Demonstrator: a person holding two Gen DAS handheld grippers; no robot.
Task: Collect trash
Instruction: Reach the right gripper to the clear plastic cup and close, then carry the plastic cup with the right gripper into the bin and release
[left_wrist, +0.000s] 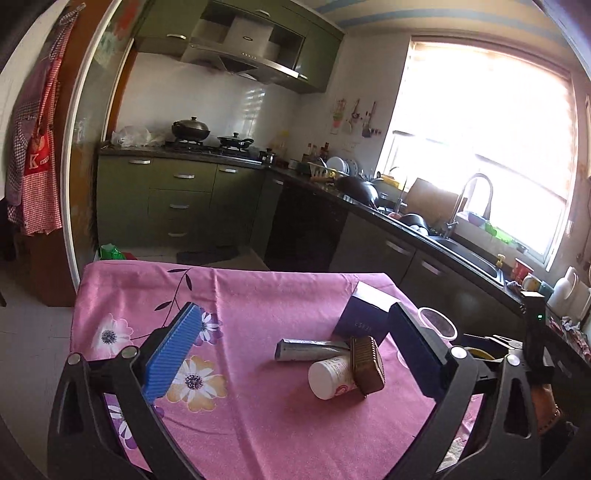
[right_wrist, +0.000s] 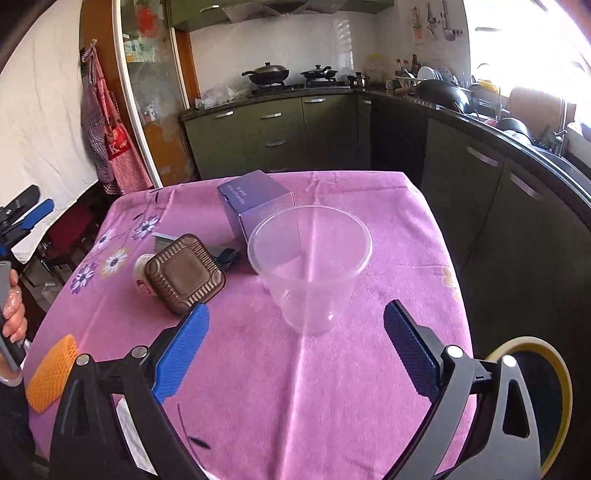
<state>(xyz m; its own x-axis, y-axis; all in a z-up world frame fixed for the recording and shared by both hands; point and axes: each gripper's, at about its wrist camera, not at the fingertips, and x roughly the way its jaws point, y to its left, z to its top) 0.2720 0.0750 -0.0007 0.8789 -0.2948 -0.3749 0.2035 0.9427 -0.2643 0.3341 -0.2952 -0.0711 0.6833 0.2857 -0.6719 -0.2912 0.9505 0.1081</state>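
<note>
On the pink flowered tablecloth (left_wrist: 258, 424) lies a pile of trash: a white paper cup (left_wrist: 330, 376) on its side, a brown ribbed tray (left_wrist: 367, 363) leaning on it, a grey flat pack (left_wrist: 310, 349) and a purple box (left_wrist: 364, 314). My left gripper (left_wrist: 295, 350) is open, and the pile sits just ahead between its blue pads, untouched. A clear plastic cup (right_wrist: 310, 266) stands upright in front of my right gripper (right_wrist: 295, 350), which is open and holds nothing. From the right wrist I see the tray (right_wrist: 184, 277) and box (right_wrist: 255, 203) left of the cup.
A yellow-rimmed black bin (right_wrist: 532, 373) stands off the table's right front corner. An orange ribbed item (right_wrist: 51, 373) lies at the table's left edge beside a person's hand (right_wrist: 14, 314). Dark kitchen cabinets (right_wrist: 480, 184) and the sink counter (left_wrist: 461, 251) run close along the right.
</note>
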